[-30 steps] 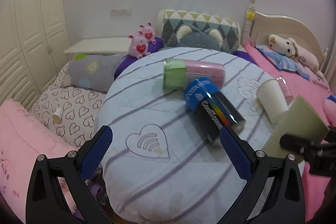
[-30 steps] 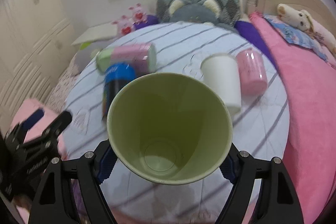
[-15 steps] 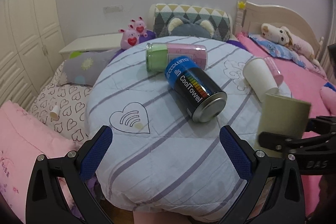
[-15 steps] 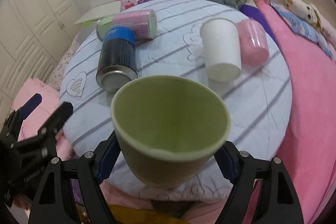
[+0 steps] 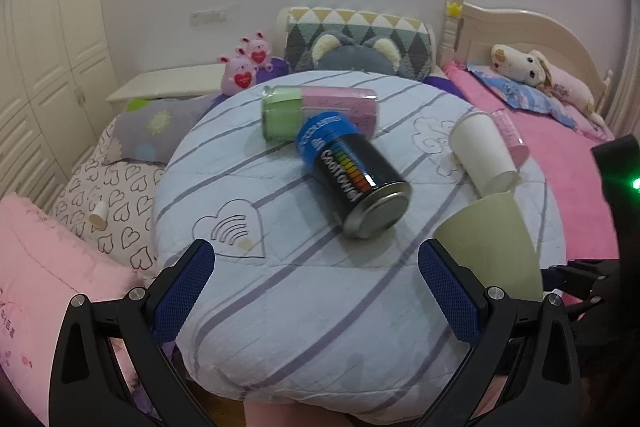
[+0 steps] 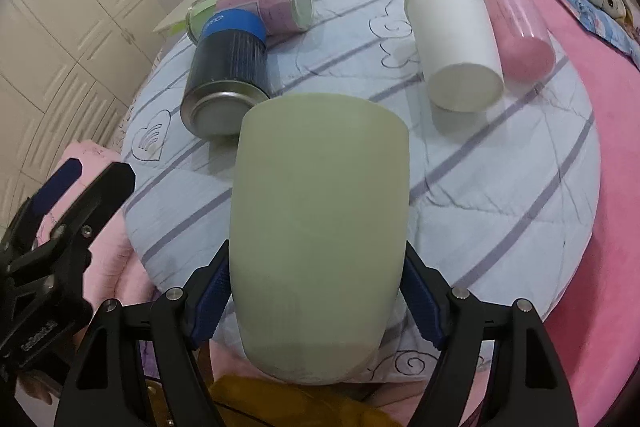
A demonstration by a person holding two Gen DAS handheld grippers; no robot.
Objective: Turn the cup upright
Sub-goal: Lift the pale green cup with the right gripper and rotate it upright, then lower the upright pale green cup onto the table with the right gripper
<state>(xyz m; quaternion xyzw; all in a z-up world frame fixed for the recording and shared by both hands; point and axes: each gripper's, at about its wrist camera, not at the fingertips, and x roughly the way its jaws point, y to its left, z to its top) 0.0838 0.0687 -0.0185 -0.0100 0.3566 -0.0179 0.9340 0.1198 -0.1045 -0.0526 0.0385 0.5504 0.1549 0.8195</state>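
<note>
My right gripper [image 6: 316, 297] is shut on a pale green cup [image 6: 320, 223], its blue pads pressing both sides. I see the cup's outer wall, with its rim pointing away from the camera over the round quilted table [image 6: 500, 195]. In the left wrist view the green cup [image 5: 492, 247] hangs at the table's right edge, wide rim lower. My left gripper [image 5: 320, 291] is open and empty above the table's near edge.
A black and blue can [image 5: 356, 183], a pink and green can [image 5: 320, 111], a white paper cup [image 5: 482, 153] and a pink cup [image 5: 510, 139] lie on their sides on the table. Beds, pillows and plush toys surround it.
The green cup has turned in my right gripper: its open mouth faced the camera, now I see only its outer wall. The left gripper's view shifted slightly.
</note>
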